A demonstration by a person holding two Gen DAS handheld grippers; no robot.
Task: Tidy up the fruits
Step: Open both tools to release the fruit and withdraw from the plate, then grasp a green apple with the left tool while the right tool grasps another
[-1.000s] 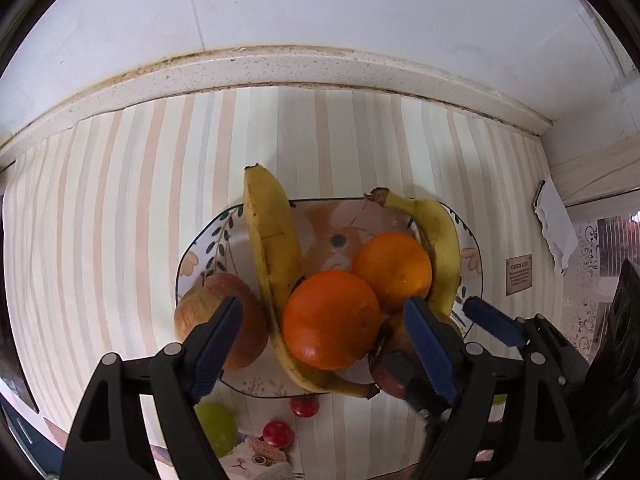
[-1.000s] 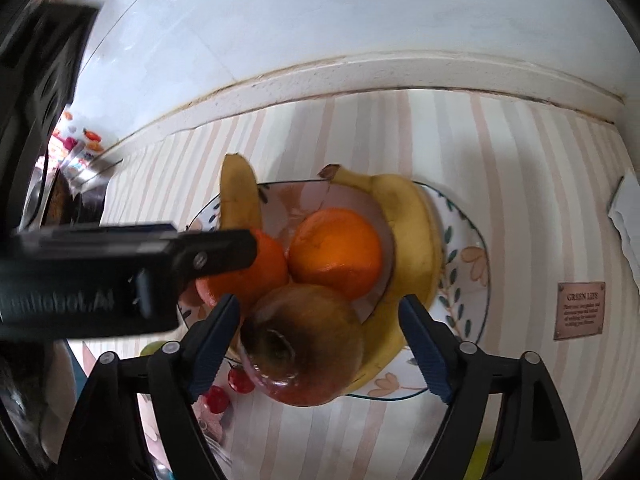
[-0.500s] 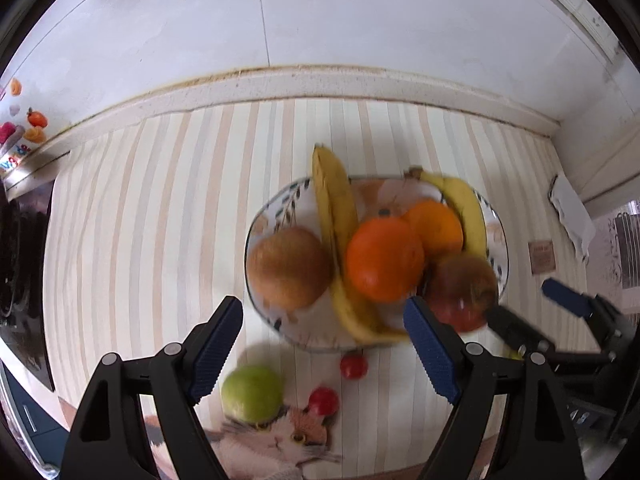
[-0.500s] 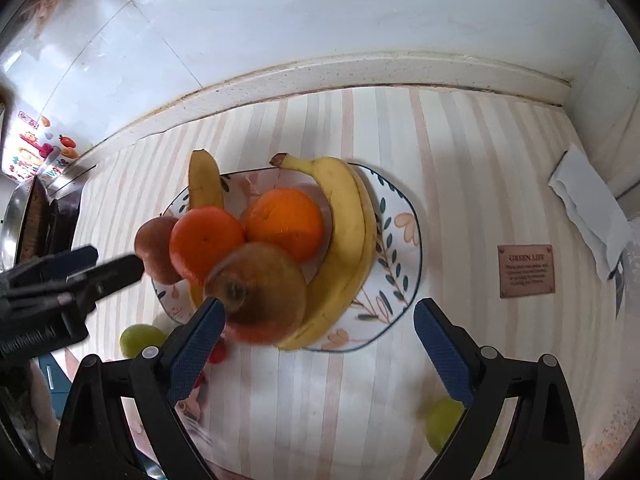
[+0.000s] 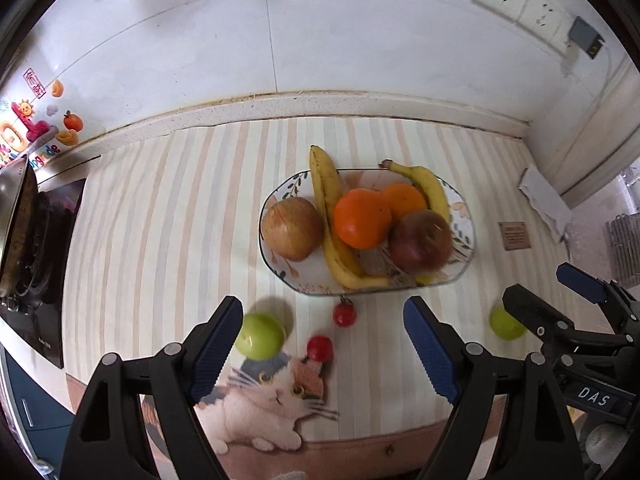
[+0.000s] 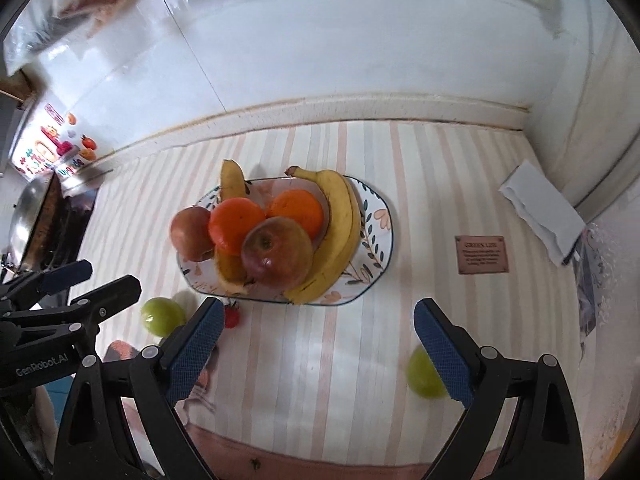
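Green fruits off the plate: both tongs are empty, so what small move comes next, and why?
Probably lower the open left tongs onto the green fruit beside their left finger. It lies on the mat, off the plate, with two small red fruits; the right tongs sit by the other green one.

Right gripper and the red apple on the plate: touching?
Apart. The right wrist view shows the right gripper open, with striped cloth between its fingertips and the red apple.

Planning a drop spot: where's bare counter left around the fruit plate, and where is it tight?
Free: striped mat between plate and stove; strip behind the plate to the wall; right of it up to the brown label. Crowded: front edge, with two green fruits and two cherry tomatoes. The plate is full.
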